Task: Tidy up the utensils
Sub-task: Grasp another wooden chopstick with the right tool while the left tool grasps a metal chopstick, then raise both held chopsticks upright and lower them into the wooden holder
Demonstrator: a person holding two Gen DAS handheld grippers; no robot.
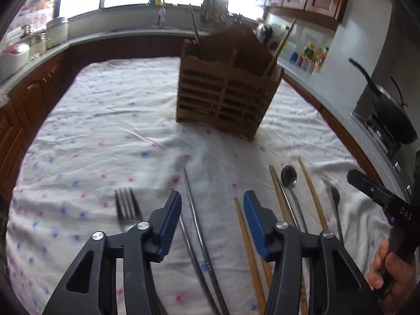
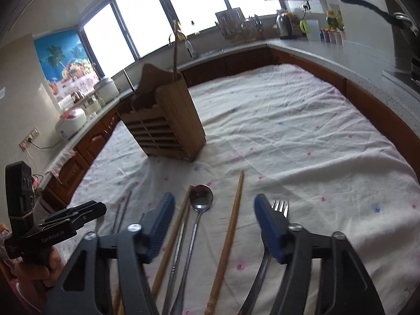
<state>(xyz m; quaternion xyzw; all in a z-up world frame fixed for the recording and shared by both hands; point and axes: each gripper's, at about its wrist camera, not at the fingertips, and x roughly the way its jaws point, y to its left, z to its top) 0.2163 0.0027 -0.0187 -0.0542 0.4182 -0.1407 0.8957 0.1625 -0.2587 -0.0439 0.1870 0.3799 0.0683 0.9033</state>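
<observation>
A wooden slatted utensil holder (image 1: 225, 92) stands mid-table with a few sticks in it; it also shows in the right wrist view (image 2: 168, 128). My left gripper (image 1: 212, 204) is open and empty over two metal chopsticks (image 1: 194, 218), with a fork (image 1: 127, 207) to its left and a wooden chopstick (image 1: 245, 239) to its right. My right gripper (image 2: 214, 207) is open and empty over a spoon (image 2: 200, 199), wooden chopsticks (image 2: 232, 225) and a metal chopstick; a fork (image 2: 279, 207) lies by its right finger.
A flowered white cloth (image 1: 105, 120) covers the table. More utensils, a spoon (image 1: 288, 177) and a fork (image 1: 332, 194), lie to the right. Kitchen counters (image 2: 302, 47) ring the table, with a black pan (image 1: 391, 113) on the stove at right.
</observation>
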